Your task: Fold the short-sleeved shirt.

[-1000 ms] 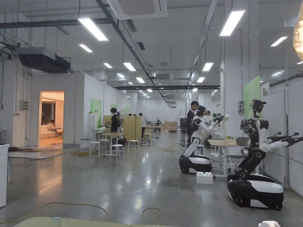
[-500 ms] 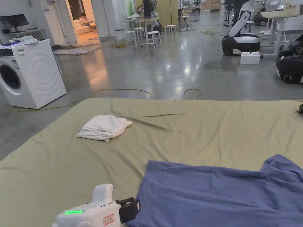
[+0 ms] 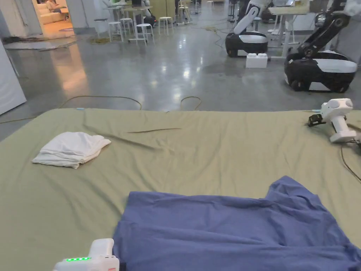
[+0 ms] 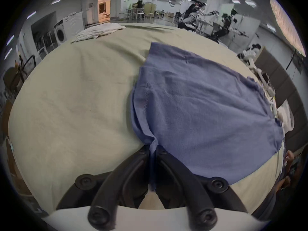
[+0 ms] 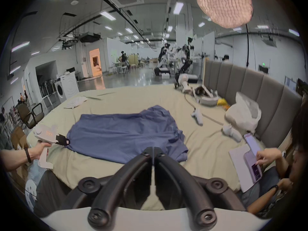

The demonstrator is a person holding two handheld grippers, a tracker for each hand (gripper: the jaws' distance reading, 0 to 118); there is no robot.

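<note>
A blue short-sleeved shirt (image 3: 229,229) lies spread and wrinkled on the green-sheeted bed (image 3: 197,155). One sleeve rises at its far right. My left gripper (image 4: 152,148) is shut on the shirt's (image 4: 200,109) near left corner, and cloth is pinched between both jaws. In the head view its white body (image 3: 91,259) sits at the bottom edge. The right gripper view shows that gripper (image 5: 64,140) held by a hand at the shirt (image 5: 123,134) corner. My right gripper (image 5: 152,149) is shut, hovering by the shirt's near edge, with no cloth seen between the jaws.
A folded white cloth (image 3: 70,148) lies at the bed's far left. A spare white gripper (image 3: 335,118) and a cable rest at the far right. By the grey headboard (image 5: 250,88) sit a plastic bag (image 5: 243,113) and a person's hand (image 5: 266,156) on a phone.
The head camera has swung down from the hall to the bed. The left gripper stays at the shirt's near left corner.
</note>
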